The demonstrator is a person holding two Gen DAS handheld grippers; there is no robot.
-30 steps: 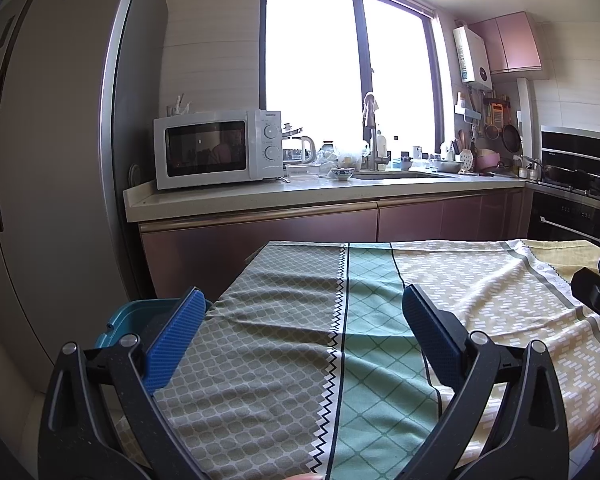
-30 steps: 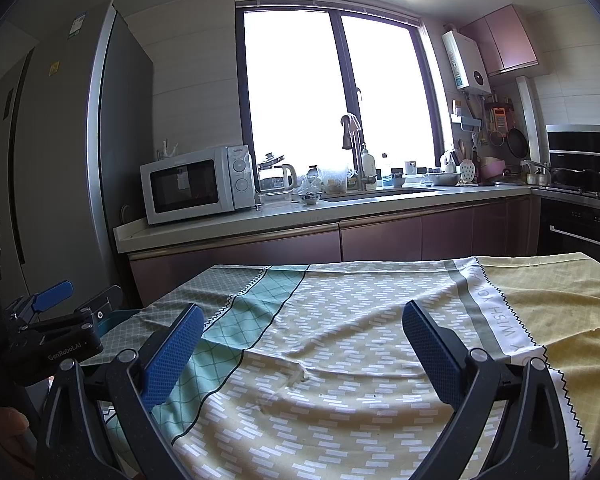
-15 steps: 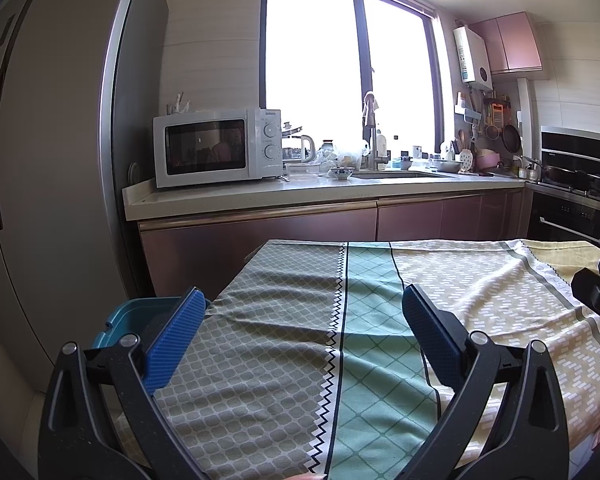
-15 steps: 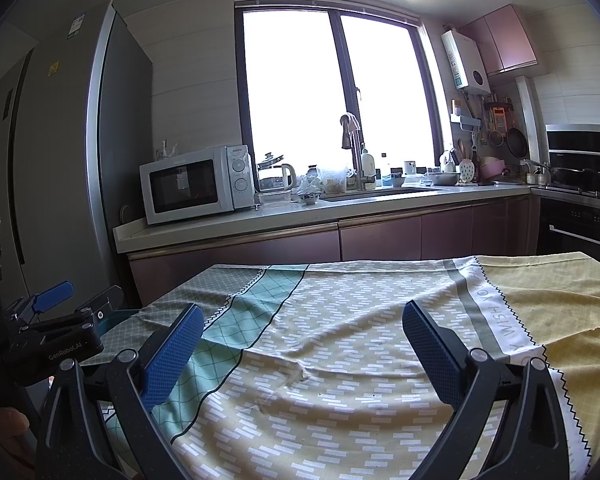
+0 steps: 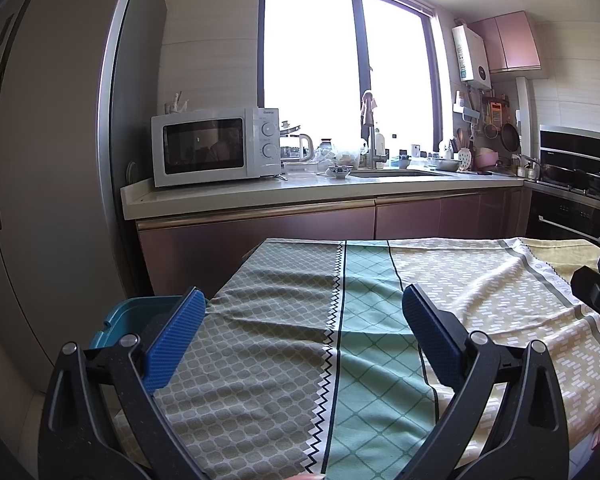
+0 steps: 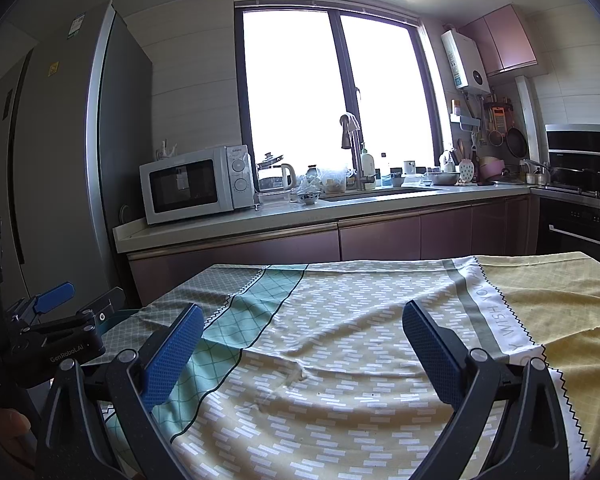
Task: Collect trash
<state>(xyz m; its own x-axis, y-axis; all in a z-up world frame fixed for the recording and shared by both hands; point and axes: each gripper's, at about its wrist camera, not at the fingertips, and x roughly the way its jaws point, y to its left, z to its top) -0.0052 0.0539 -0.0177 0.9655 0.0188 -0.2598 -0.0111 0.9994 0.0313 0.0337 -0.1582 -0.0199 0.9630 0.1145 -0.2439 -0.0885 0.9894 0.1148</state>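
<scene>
left gripper [image 5: 300, 320]: one, hovering over the grey-green end of the tablecloth, its two blue-padded tongs spread wide with nothing between them.
right gripper [image 6: 302, 334]: one, over the cream-patterned middle of the cloth, tongs likewise wide apart and empty.
gripper writing: the left tool, seen at the left edge of the right wrist view, reads "genrobot.ai" on its black body; a smaller label below it is too small to read.
trash: no loose piece shows on the cloth in either view.
bin [image 5: 134, 316]: one teal container, just beside the table's left edge and lower than the tabletop, partly hidden by the left tong.
tablecloth [image 5: 364, 292]: one, in four patterned bands, grey-green, teal, cream and yellow; along the grey stripe runs lettering, "wish you" readable in the right wrist view.
microwave [image 5: 216, 146]: one, white, two round knobs, on the counter beside the tall fridge; its brand word is too small to read.
fridge [image 6: 60, 160]: one, grey, with two stickers near the top, unreadable.
window [image 6: 336, 92]: two bright panes behind the sink tap.
bowl [image 5: 341, 171]: one, blue-patterned, on the counter near the sink.
</scene>
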